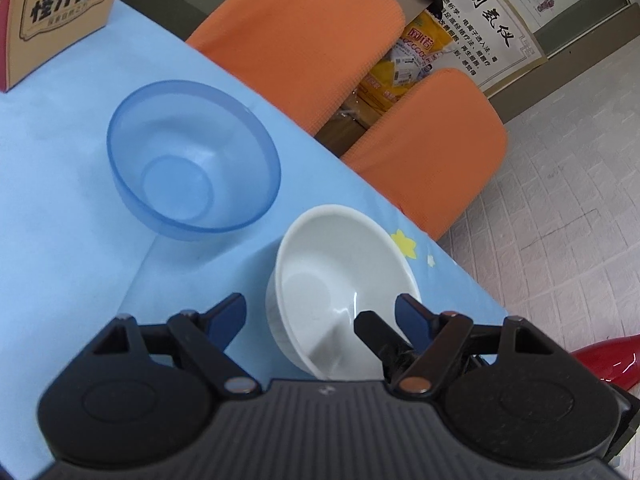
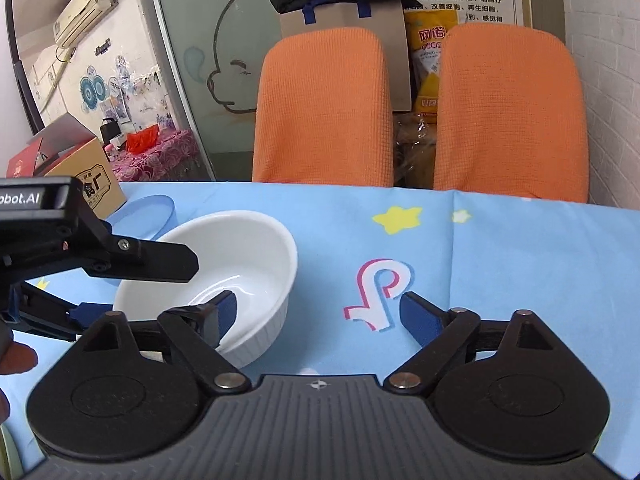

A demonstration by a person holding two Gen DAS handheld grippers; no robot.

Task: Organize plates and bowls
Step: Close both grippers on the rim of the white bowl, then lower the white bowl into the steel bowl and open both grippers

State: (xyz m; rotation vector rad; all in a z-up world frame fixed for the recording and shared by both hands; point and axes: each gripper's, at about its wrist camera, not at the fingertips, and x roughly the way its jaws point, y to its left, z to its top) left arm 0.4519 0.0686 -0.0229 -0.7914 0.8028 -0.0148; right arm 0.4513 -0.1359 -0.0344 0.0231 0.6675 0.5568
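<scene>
A white ribbed bowl stands on the blue tablecloth, just in front of my left gripper. The left gripper is open, its jaws spread to either side of the bowl's near rim. A translucent blue bowl stands farther off to the left. In the right wrist view the white bowl is at left, with my open right gripper beside it; its left fingertip is over the bowl's near rim. The left gripper's black fingers reach over the bowl. The blue bowl shows behind.
A cardboard box with Chinese lettering stands at the table's far left. Two orange chairs stand against the far table edge. Bags and a box are piled behind them. A red object lies off the table's right side.
</scene>
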